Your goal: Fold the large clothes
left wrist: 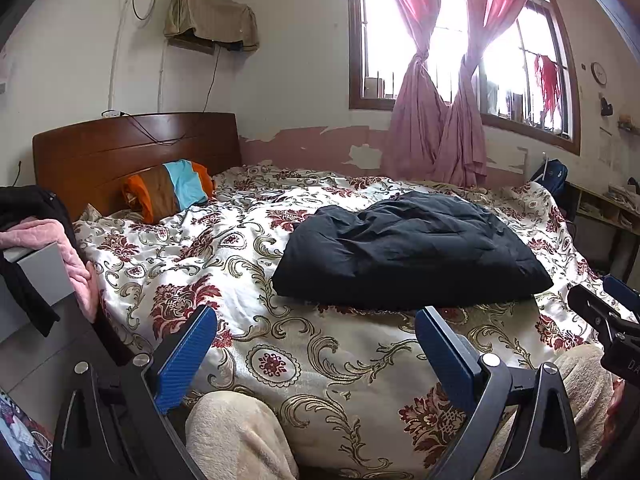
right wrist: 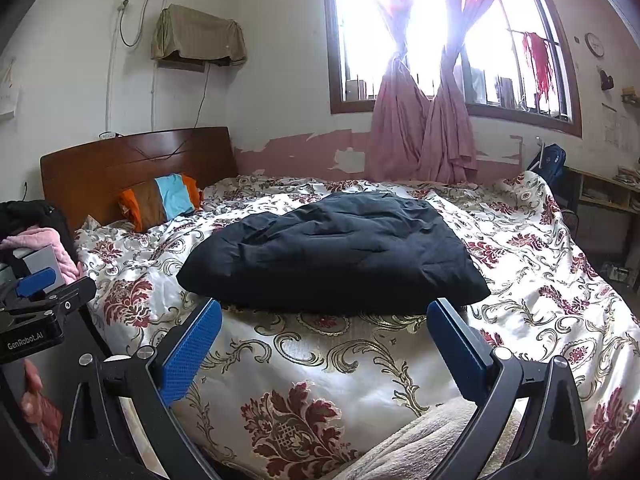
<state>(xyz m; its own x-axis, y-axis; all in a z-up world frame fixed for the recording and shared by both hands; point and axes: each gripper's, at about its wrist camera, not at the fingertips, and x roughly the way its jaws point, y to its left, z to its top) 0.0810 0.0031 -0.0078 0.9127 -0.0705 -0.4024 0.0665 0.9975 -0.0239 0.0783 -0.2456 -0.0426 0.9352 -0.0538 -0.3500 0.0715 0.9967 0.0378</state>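
- A dark navy padded garment (left wrist: pixel 412 248), folded into a puffy bundle, lies on a bed with a cream floral satin cover (left wrist: pixel 320 360).
- Left tongs (left wrist: pixel 316 344): blue pads spread wide, released, holding nothing, above the bed's near edge.
- Right tongs (right wrist: pixel 324 340): likewise wide apart and empty, just short of the garment.

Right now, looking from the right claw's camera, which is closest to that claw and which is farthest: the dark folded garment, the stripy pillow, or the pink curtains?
1. Dark navy folded garment, just ahead on the floral bedspread.
2. Orange, brown and blue striped pillow, left, by the headboard.
3. Pink knotted curtains, at the window behind the bed.
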